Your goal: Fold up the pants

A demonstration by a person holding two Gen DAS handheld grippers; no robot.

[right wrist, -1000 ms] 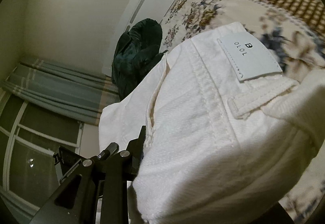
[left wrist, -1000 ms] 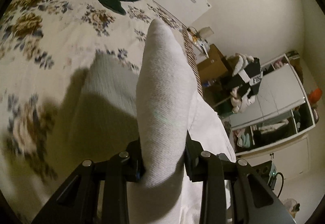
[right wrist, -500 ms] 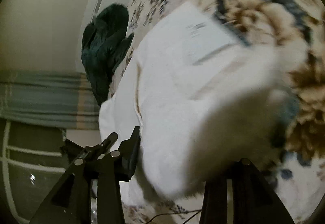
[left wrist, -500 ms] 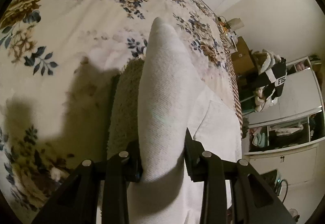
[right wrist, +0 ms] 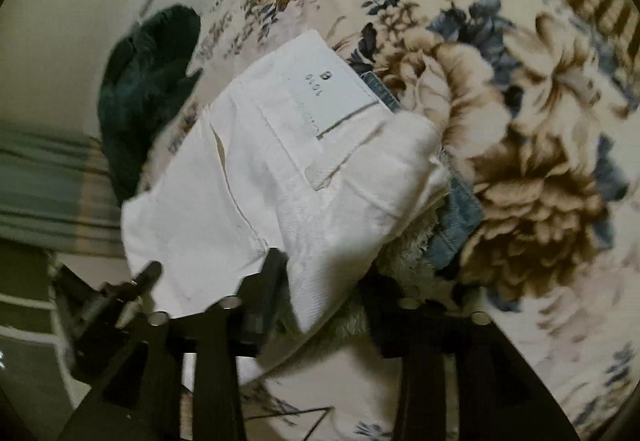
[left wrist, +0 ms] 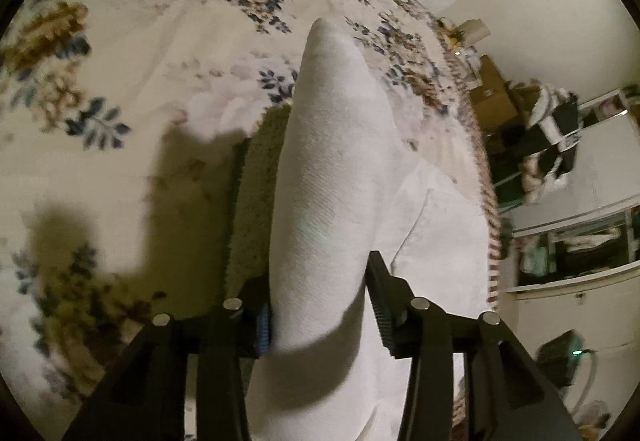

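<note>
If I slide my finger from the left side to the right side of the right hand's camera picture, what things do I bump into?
Striped curtain → dark green fuzzy blanket → white pants → bit of blue denim → big brown flower on the bedspread.
</note>
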